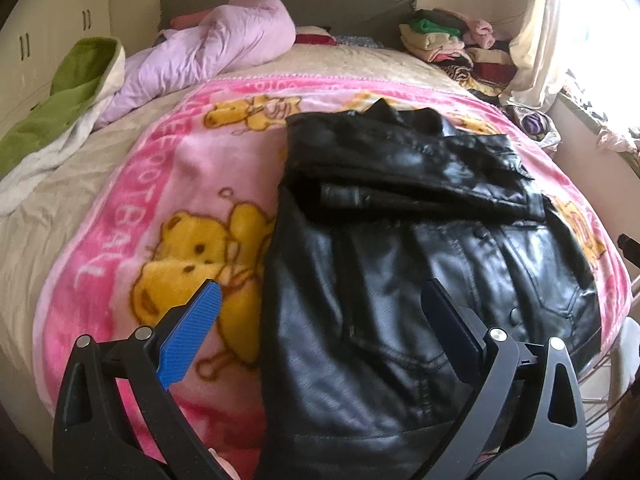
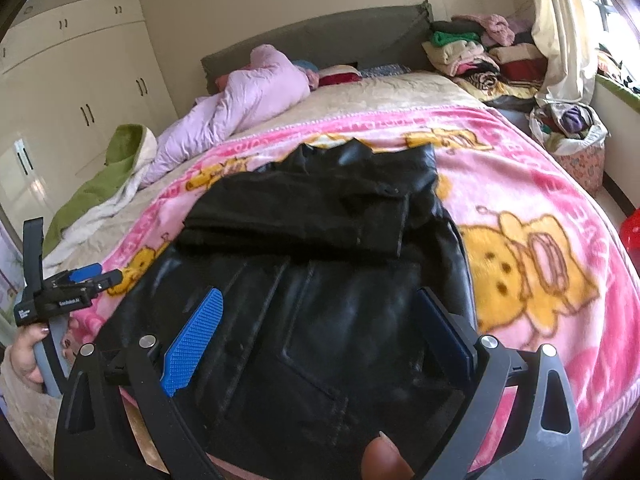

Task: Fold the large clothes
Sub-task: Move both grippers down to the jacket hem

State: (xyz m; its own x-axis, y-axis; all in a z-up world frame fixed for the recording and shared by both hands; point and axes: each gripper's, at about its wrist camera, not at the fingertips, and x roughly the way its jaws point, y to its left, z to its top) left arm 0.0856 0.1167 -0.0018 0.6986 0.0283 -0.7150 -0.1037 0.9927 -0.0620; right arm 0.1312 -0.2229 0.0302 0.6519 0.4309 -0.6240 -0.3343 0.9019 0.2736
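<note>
A black leather jacket point(image 1: 420, 264) lay flat on the bed, its lower hem at the near edge and its collar at the far end. Both sleeves were folded across the chest, glossy and creased.

Both cams sit at the foot end of the bed point(image 1: 120, 184), looking along it toward the headboard point(image 2: 320, 40). The left wrist view hangs low and close over the black jacket point(image 1: 400, 280), a bit left of it, so the jacket fills the lower right and the pink blanket point(image 1: 180, 184) spreads out left of the jacket. The right wrist view is just as near but right of the jacket, so the blanket opens up on that side. It also catches the left hand-held gripper point(image 2: 86, 274) at its left edge. Shared: jacket, blanket, headboard, the lilac quilt point(image 2: 248, 92) and the clothes pile point(image 1: 448, 40) by the headboard.
</note>
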